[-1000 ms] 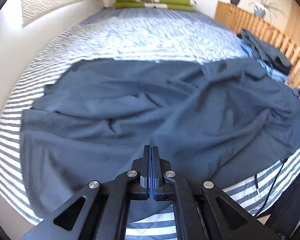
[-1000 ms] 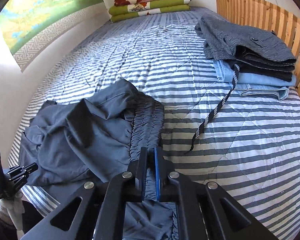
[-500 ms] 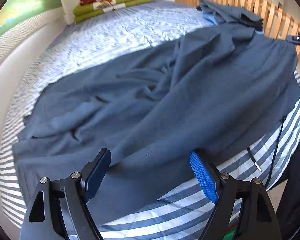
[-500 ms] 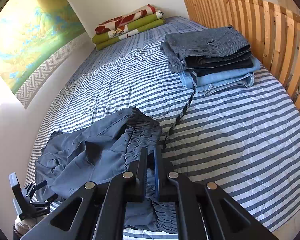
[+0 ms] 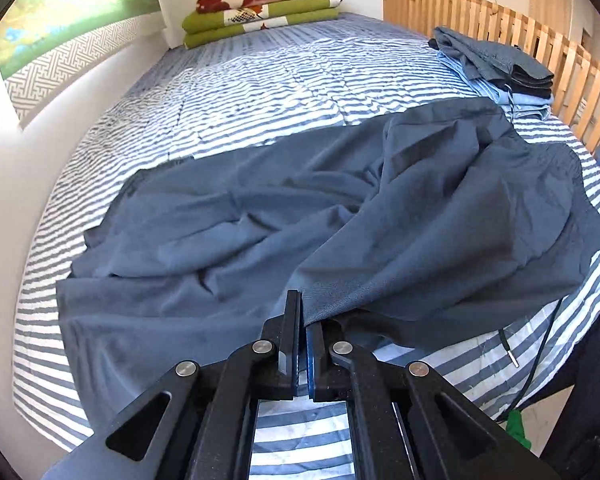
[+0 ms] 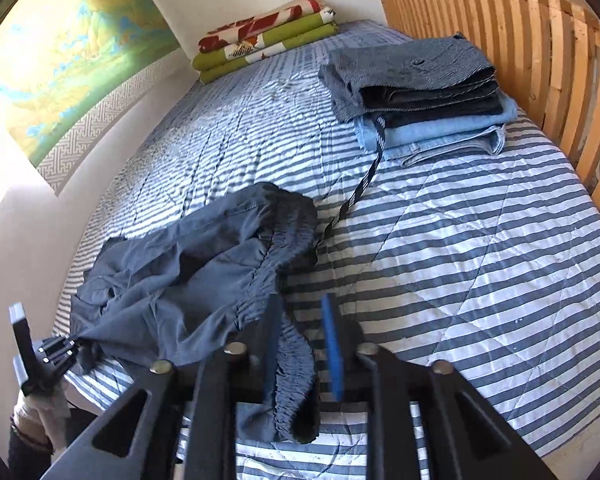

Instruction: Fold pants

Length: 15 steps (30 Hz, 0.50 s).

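Dark blue pants (image 5: 340, 208) lie crumpled across the near part of the striped bed (image 5: 260, 80). My left gripper (image 5: 303, 312) is shut on a fold of the fabric at the near edge and lifts it slightly. In the right wrist view the pants (image 6: 188, 280) lie bunched at the left, and the elastic waistband (image 6: 296, 364) droops between the fingers of my right gripper (image 6: 302, 320), which stands open. The left gripper (image 6: 48, 352) shows at the far left of that view, pinching the cloth. A drawstring (image 5: 508, 348) hangs off the bed's edge.
A stack of folded pants (image 6: 420, 92) sits by the wooden slatted rail (image 6: 540, 60), with a dark strap (image 6: 360, 192) trailing from it toward the waistband. Folded green and red blankets (image 5: 260, 12) lie at the far end. A wall runs along the left.
My left gripper opened half a second ago and has now shut on a fold of the pants. My right gripper, shut on the waistband before, has opened.
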### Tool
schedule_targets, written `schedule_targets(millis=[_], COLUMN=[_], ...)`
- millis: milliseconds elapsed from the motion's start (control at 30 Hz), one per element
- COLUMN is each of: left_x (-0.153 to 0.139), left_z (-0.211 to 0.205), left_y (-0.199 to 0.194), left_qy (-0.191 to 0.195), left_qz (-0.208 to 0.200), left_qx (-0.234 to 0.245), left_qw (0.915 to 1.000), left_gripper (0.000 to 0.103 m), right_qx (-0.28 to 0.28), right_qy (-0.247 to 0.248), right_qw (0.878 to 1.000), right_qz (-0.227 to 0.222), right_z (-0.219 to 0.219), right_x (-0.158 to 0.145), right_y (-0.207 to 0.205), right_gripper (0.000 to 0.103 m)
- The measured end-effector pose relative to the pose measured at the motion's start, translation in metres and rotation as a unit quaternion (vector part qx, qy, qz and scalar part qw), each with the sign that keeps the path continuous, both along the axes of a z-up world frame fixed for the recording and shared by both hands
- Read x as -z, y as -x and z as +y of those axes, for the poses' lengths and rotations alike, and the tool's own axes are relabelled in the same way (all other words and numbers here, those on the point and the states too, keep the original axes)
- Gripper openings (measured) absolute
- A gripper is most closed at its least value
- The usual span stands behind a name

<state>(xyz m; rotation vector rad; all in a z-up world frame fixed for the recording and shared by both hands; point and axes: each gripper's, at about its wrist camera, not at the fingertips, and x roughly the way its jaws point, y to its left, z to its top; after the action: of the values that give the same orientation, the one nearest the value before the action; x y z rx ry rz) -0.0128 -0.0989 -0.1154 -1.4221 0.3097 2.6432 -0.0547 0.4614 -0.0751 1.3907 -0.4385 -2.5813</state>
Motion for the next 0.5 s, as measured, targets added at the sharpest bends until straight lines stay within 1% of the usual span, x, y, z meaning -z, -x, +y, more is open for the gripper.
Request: schedule_targets(millis=[67,167,233,300,333,367,400,433,500], left_x=[-0.003,-0.002,-0.008,-0.026,-0.041,-0.059,-0.078,-0.100,-0.149], left_z=[-0.001,0.002,0.003,-0.001,-0.003,-0.005,-0.007,-0.009,-0.012], left_y=[-0.001,-0.007,-0.006,-0.009,-0.011,-0.014,-0.016,-0.021,-0.034], left_qy=[0.006,0.016,0.022,0.027,0.029,0.033,0.035,0.036,0.036], left_qz=[0.002,0.004,0.012,0.037,0.055,0.076,0.094,0.116,0.166], left_qx=[-0.002,-0.010,-0.018,-0.026,-0.027,-0.032,-0.035,-0.036,-0.038], left_qw=[1.0000,0.9998,0.9995,0.9986,0.9977,0.9961,0.9944,0.9920,0.9847], left_gripper=[0.001,0.001,0.001,0.001,0.001,0.001,0.001,0.001,0.001], right_qx=[-0.017,-0.049,-0.068,-0.077,-0.076,-0.073,-0.070,-0.066,-0.060], right_qy=[-0.010,-0.026,-0.044,-0.060,-0.056,-0.041,-0.016,0.006,0.029], right_qw=[1.000,0.998,0.996,0.994,0.994,0.995,0.997,0.998,0.997], right_qz=[-0.012,-0.029,-0.037,-0.053,-0.053,-0.045,-0.029,-0.010,0.028], right_z=[-0.013,-0.036,-0.052,-0.065,-0.067,-0.067,-0.063,-0.060,-0.053], right_x=[0.014,0.034,0.047,0.056,0.053,0.046,0.032,0.013,-0.028], right_y=[0.008,0.022,0.029,0.034,0.034,0.031,0.026,0.020,0.007], right_gripper=[0.052,0.052,0.051,0.010,0.010,0.008,0.008,0.008,0.008])
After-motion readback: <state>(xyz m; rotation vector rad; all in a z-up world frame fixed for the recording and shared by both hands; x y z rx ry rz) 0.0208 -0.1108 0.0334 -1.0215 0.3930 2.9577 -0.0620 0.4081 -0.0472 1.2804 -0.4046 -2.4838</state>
